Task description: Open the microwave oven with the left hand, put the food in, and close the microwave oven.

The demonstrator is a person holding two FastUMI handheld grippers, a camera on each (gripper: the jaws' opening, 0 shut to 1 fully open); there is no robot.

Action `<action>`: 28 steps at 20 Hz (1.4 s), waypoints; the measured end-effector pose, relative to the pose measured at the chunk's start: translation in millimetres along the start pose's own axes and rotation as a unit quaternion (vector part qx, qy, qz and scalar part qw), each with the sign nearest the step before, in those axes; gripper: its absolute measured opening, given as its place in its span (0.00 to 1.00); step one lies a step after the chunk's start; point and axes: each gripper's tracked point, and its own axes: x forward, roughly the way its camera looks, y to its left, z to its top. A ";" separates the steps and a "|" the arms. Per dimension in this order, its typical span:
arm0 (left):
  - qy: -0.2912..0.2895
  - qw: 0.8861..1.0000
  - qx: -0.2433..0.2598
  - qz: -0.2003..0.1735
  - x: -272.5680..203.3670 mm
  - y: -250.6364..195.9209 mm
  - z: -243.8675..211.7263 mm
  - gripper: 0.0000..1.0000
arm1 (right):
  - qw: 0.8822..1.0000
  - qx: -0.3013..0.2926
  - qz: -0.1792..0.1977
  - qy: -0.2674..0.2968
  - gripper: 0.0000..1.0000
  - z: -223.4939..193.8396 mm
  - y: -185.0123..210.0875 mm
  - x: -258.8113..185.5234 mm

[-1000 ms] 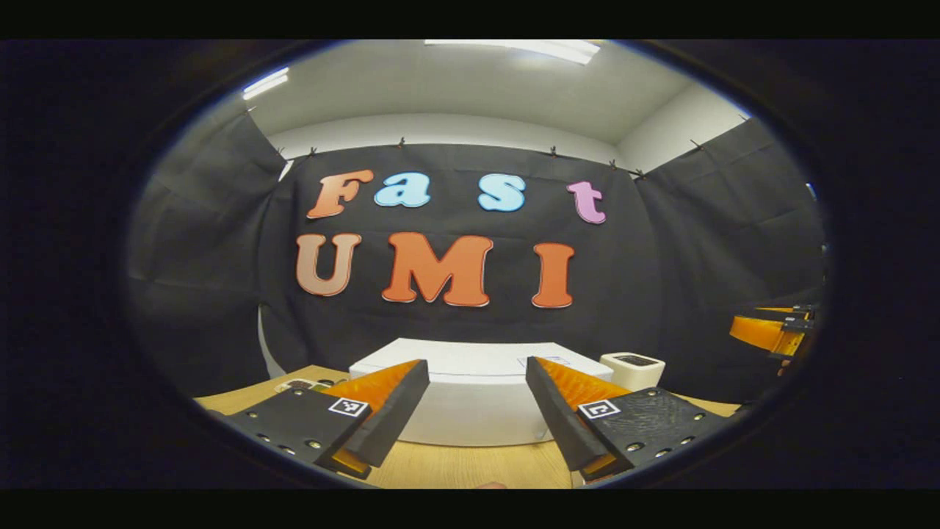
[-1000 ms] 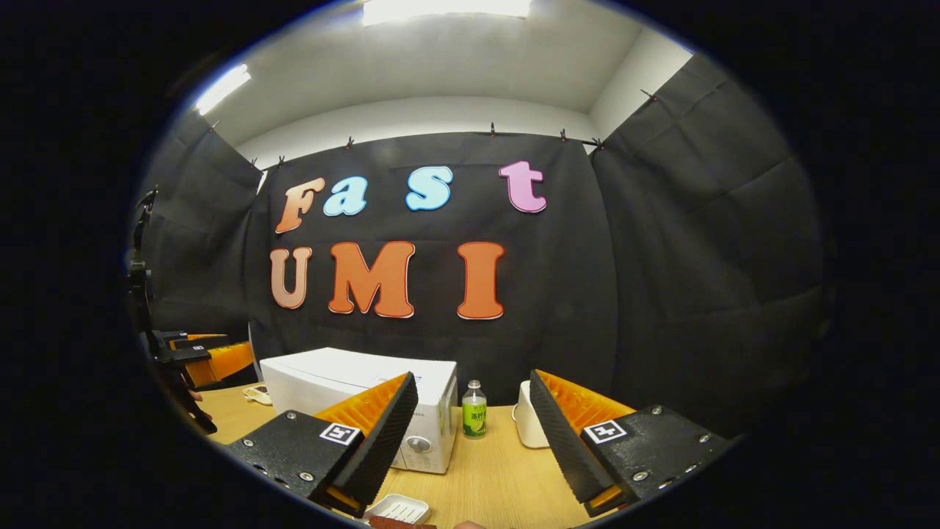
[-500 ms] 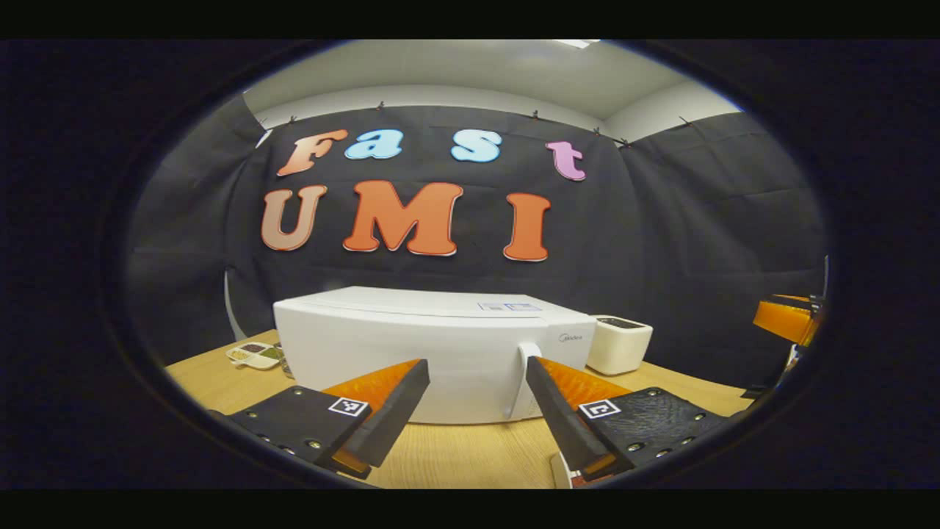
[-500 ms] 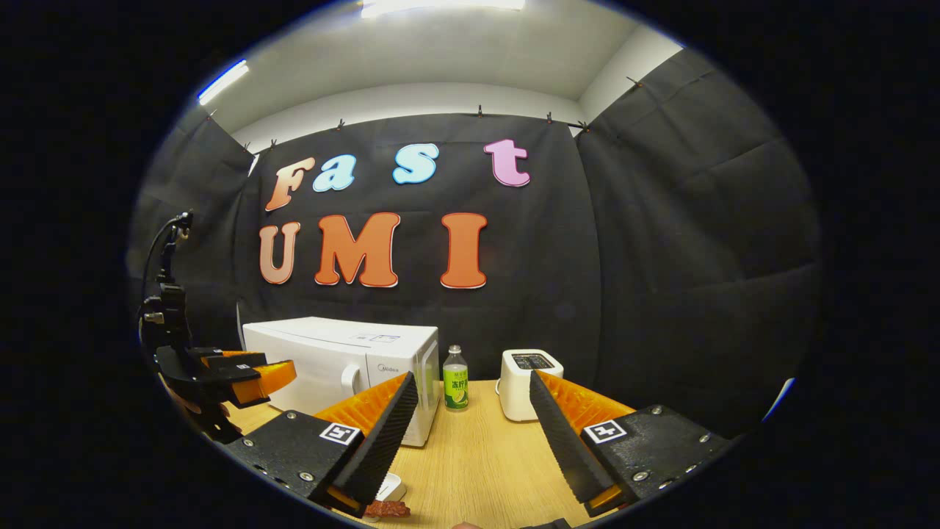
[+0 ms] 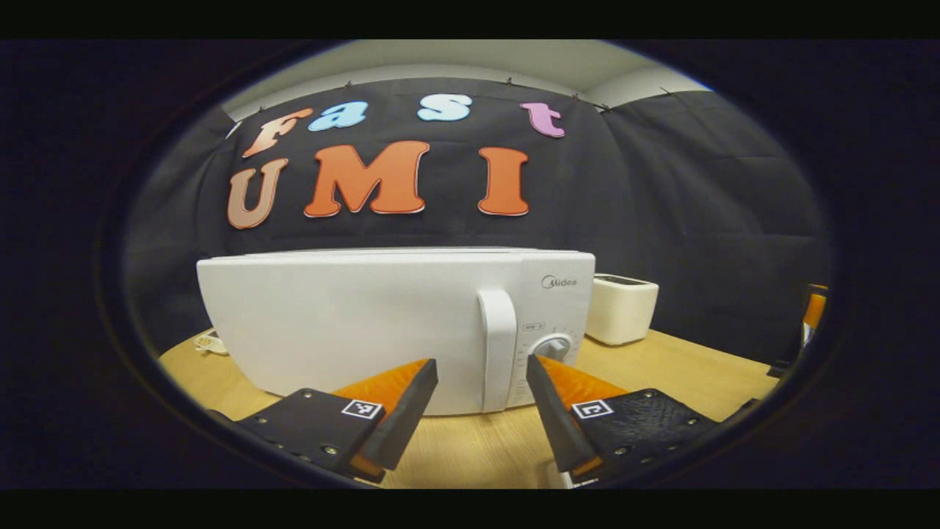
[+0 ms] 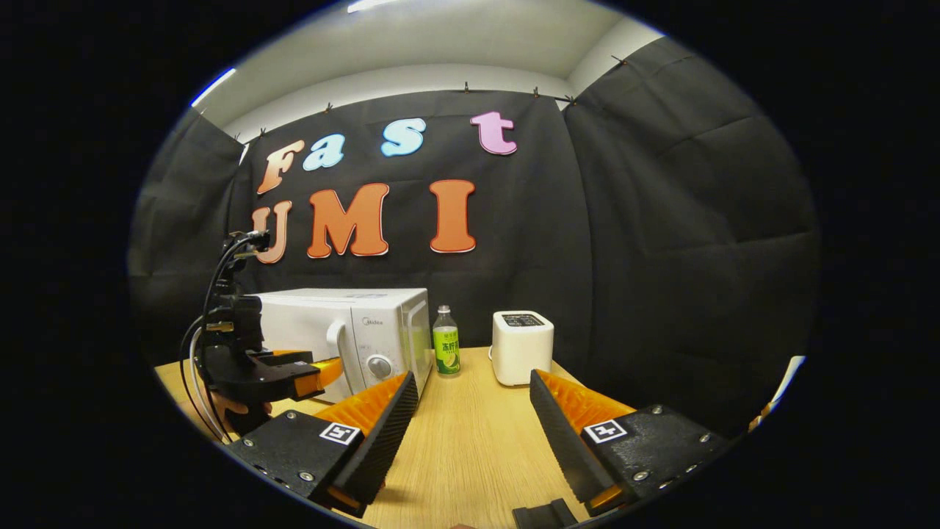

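The microwave oven (image 5: 396, 323) is stood on the bench (image 5: 470, 448), toward its back edge, with its door shut and its front turned to the left hand-held gripper (image 5: 481, 375). The coming move is judged to turn on the door handle (image 5: 497, 349): a white bar, its long axis upright, fixed at the door's right side just beside the control dial (image 5: 552, 347). In the left gripper view this handle is seen straight ahead, framed in the gap between the two spread fingers, which are released and hold nothing; contact is not yet made, and how near the tips stand to the handle cannot be told. In the right gripper view the left hand-held gripper (image 6: 323, 369) is seen close in front of the microwave oven (image 6: 345, 330), so the left is plainly the nearer of the two. The right hand-held gripper (image 6: 474, 393) is held back over the bench's front part, its fingers also spread and empty, well apart from the oven. A green-labelled bottle (image 6: 445, 351) and a white toaster (image 6: 522, 336) are stood to the oven's right. The food is not made out with any certainty, and the oven's inside is hidden behind the shut door.
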 end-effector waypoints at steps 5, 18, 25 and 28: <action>0.016 1.000 0.002 0.003 21.6 -6.4 -15.3 0.52 | 1.000 0.008 -0.009 0.015 0.95 -15.4 -10.5 -3.0; 0.031 0.999 0.000 0.019 29.5 -14.9 -24.8 0.10 | 0.999 0.010 -0.008 0.039 0.95 -40.9 -8.6 -1.3; 0.013 1.000 -0.007 0.020 -1.5 -18.3 -25.4 0.15 | 0.999 0.012 -0.007 0.049 0.95 -48.7 -7.6 1.7; 0.010 1.000 -0.006 0.004 -26.9 -18.6 -29.4 0.14 | 0.999 0.013 -0.003 0.052 0.95 -50.6 -0.4 2.5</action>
